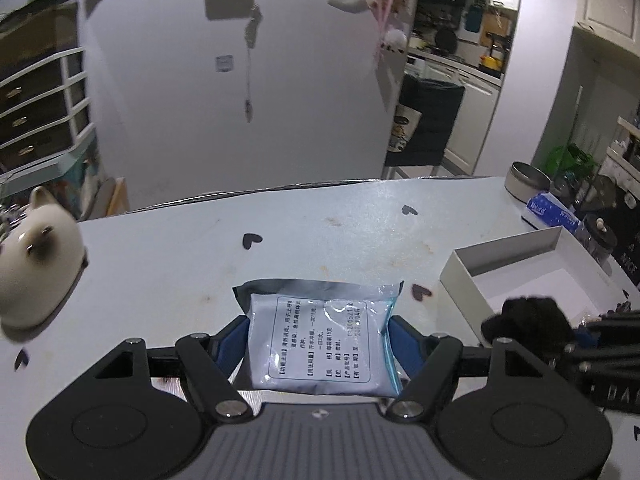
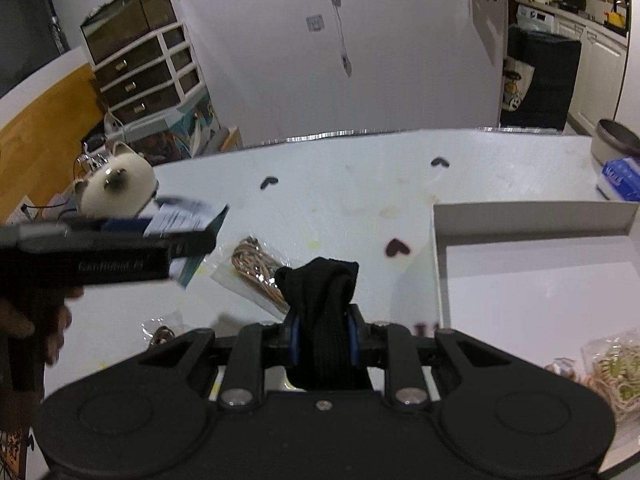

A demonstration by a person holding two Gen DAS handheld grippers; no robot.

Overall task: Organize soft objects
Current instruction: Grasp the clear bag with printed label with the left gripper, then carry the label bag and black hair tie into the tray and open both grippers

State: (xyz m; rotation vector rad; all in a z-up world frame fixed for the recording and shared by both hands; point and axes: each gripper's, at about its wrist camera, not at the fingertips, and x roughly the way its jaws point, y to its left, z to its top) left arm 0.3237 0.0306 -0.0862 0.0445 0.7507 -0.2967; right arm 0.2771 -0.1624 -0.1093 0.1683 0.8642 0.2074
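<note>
My left gripper (image 1: 318, 340) is shut on a soft white sachet with printed text (image 1: 320, 344), held above the table. It shows from the side in the right wrist view (image 2: 184, 236) with the sachet (image 2: 180, 216) between its fingers. My right gripper (image 2: 323, 332) is shut on a rolled black sock (image 2: 324, 300), left of the white open box (image 2: 532, 280). The sock also shows in the left wrist view (image 1: 528, 320), over the near wall of the box (image 1: 520, 276).
A clear bag of brown cord (image 2: 256, 272) and a small packet (image 2: 162, 330) lie on the white table. A bag of pale strands (image 2: 612, 372) sits inside the box. A white cat figurine (image 1: 36, 272) stands at left. A metal tin (image 1: 528, 186) and blue tissue pack (image 1: 552, 210) stand at far right.
</note>
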